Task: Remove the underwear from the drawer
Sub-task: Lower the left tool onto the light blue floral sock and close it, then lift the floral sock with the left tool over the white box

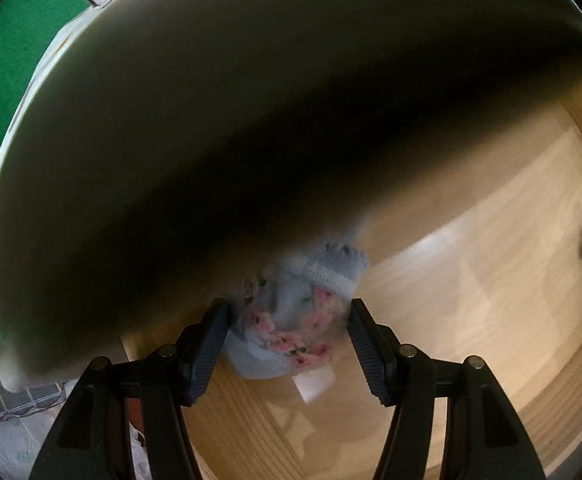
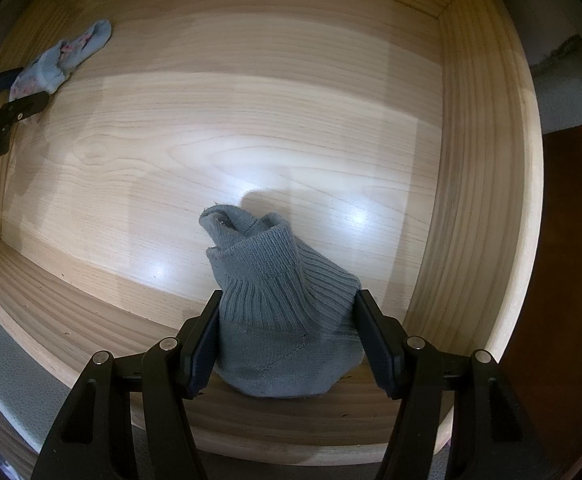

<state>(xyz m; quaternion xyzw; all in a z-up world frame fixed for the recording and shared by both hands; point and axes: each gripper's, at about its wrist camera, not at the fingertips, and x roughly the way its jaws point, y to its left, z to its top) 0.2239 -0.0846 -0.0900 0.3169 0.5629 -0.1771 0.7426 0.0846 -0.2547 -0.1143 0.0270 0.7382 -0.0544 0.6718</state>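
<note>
In the wooden drawer (image 2: 487,160), the right tongs (image 2: 287,344) stand half open with their pads pressed on both sides of a grey knitted piece (image 2: 287,320), near the front wall. The left tongs (image 1: 287,344) stand about as wide around a light blue flowered piece (image 1: 291,320), but blur hides whether they truly grip it. That piece lies at the drawer's far left side, under a dark overhanging edge (image 1: 171,120), so I judge that lifting could knock the tongs on this edge or let the cloth slip.

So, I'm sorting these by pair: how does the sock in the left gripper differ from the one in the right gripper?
The blue floral sock is pale blue with pink flowers; the grey sock is plain grey ribbed knit. The blue one lies near the drawer corner, the grey one by a side wall. The grey looks bulkier. Both sit between gripper fingers inside the wooden drawer.
</note>
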